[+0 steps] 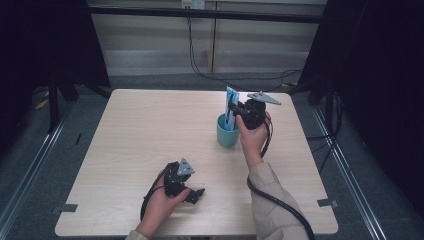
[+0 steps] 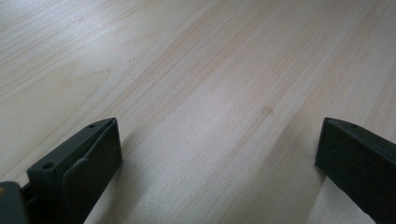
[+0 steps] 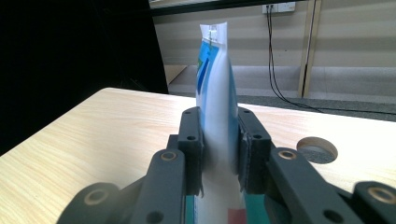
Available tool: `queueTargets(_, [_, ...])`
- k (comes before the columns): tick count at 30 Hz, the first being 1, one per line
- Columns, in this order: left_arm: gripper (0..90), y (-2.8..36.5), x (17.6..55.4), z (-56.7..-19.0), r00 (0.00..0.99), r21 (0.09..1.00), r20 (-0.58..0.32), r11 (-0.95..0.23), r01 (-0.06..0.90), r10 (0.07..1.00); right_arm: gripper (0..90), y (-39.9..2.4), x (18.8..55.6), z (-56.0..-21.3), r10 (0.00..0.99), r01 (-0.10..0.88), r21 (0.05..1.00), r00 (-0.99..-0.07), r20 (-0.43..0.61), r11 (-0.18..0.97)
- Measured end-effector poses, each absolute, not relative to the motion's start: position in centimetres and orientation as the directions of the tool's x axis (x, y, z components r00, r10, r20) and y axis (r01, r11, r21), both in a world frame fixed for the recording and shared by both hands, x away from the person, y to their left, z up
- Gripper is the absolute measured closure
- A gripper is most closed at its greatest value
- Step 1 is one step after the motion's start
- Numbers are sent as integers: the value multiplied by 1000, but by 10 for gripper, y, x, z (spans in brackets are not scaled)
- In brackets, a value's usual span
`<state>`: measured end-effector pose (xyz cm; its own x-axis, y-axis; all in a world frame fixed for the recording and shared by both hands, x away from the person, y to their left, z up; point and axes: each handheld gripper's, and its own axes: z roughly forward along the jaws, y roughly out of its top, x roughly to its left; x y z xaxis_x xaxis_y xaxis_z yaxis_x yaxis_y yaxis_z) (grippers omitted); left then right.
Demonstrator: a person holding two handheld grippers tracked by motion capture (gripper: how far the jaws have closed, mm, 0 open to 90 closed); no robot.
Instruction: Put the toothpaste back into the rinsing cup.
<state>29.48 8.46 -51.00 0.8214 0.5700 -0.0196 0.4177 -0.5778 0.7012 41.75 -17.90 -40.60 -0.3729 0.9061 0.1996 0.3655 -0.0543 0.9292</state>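
A white and blue tube (image 1: 231, 107) stands upright with its lower end inside a teal cup (image 1: 227, 133) right of the table's middle. My right gripper (image 1: 242, 112) is shut on the tube just above the cup. In the right gripper view the tube (image 3: 215, 93) rises between the two black pads (image 3: 192, 135), which press its sides, and the teal cup rim (image 3: 256, 205) lies below. My left gripper (image 1: 196, 195) rests low near the table's front edge, held by a hand. Its jaws stand wide apart over bare wood (image 2: 210, 116) with nothing between them.
The pale wooden table (image 1: 145, 135) has a round cable hole (image 3: 317, 148) beyond the cup. Black cables (image 1: 280, 205) trail from both grippers toward the front edge. Dark curtains and stand legs flank the table; a wall with hanging cables lies behind.
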Motion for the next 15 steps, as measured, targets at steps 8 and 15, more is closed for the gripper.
queueTargets(8, [1, 85, 294, -510, 821, 699, -16, -581, 417, 571, 733, -181, 420, -405, 913, 380, 923, -353, 206, -61])
queueTargets(15, [2, 85, 294, -510, 821, 703, -17, -577, 416, 571, 713, -188, 422, -406, 917, 380, 922, -334, 216, -78])
